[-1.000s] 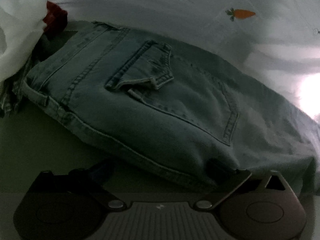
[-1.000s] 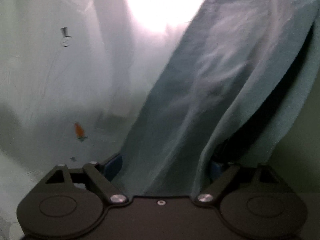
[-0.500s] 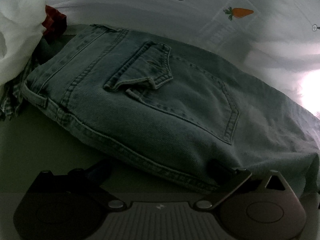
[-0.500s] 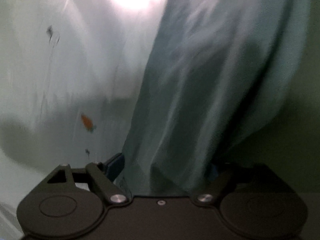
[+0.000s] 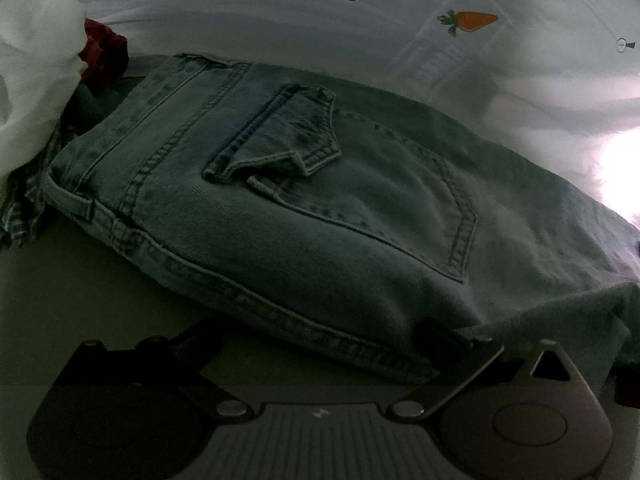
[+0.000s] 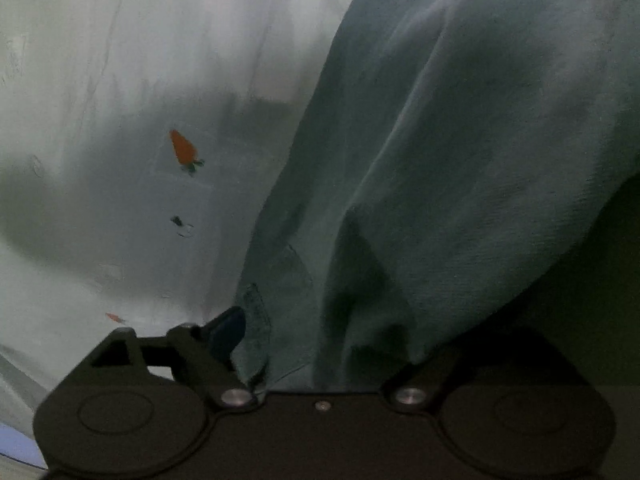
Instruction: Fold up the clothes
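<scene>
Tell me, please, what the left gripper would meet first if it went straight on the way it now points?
Most likely the jeans: the denim lies directly ahead of the left gripper and already sits between its fingers, so it would push into the side seam near the back pocket.

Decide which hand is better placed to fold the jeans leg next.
Probably right. The jeans leg lies bunched between the right tongs, which are opening; the left tongs sit open at the seat's edge.

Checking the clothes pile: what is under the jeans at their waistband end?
A striped or checked cloth sticks out from under the jeans; a white garment and red fabric lie beside. How far they reach underneath is hidden.
</scene>
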`<state>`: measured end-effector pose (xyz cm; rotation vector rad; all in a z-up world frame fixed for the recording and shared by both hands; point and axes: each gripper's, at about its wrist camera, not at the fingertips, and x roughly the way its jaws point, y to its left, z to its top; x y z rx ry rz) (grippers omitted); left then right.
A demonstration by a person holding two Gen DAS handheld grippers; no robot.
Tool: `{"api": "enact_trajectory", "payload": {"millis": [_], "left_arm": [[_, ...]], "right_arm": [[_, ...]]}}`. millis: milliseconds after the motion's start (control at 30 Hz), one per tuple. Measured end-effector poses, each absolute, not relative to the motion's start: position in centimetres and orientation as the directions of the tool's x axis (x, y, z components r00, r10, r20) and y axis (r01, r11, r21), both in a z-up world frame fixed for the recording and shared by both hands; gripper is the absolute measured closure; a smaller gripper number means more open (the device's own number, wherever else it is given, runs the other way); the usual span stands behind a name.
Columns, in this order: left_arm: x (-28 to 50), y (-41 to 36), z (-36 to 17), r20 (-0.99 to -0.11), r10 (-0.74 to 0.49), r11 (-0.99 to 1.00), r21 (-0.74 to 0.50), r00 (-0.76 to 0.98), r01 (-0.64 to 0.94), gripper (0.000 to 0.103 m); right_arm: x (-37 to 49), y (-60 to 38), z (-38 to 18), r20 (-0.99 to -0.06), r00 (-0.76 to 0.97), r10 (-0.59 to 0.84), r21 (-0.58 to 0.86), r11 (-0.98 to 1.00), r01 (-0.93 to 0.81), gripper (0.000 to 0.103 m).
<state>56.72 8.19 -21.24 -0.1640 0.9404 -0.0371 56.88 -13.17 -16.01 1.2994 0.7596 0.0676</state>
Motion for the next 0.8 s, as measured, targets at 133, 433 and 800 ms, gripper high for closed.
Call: {"api": "enact_trajectory", "payload": {"millis": [133, 433, 800], "left_arm": [[56.6, 8.0, -21.3, -0.797, -0.093, 0.988, -0.148, 0.597, -0.044, 0.0], [56.4, 7.8, -21.3, -0.791, -0.101, 0.989, -0.147, 0.603, -0.026, 0.0], [56.1, 7.4, -21.4, -0.797, -0.091, 0.992, -0.126, 0.597, -0.017, 0.0]], "right_arm": [[58.3, -12.0, -16.6, -0.49, 0.694, 0.528, 0.87, 0.352, 0.346, 0.017], [56.9, -11.5, -16.9, -0.391, 0.685, 0.615, 0.92, 0.228, 0.32, 0.028], [50.9, -13.1, -18.7, -0.386, 0.68, 0.623, 0.915, 0.163, 0.37, 0.052]]}}
